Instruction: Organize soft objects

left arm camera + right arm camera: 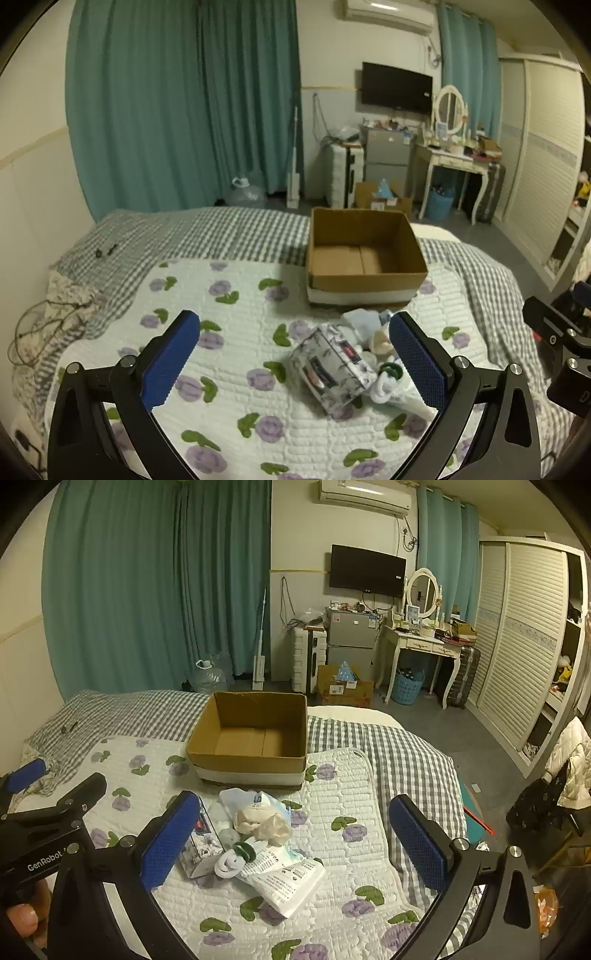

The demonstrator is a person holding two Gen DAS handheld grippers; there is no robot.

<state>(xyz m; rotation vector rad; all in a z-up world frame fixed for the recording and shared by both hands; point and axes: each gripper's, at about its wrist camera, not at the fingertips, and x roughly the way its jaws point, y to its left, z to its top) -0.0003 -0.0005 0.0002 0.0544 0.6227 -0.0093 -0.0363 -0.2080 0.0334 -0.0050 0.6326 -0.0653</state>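
A pile of soft things lies on the floral quilt (332,849): a patterned tissue pack (330,373), a beige cloth (262,825), a white packet (284,880), pale blue cloth (240,797), and white and green rings (236,856). An empty cardboard box (251,738) stands just behind the pile; it also shows in the left wrist view (364,254). My left gripper (295,365) is open above the quilt, the tissue pack between its pads. My right gripper (295,845) is open above the pile, holding nothing.
The bed has a grey checked sheet (388,746) under the quilt. Cables (40,328) lie at the bed's left edge. Beyond the bed are teal curtains (147,590), a small fridge (349,638), a dressing table (424,642), a wardrobe (517,646) and floor boxes (343,686).
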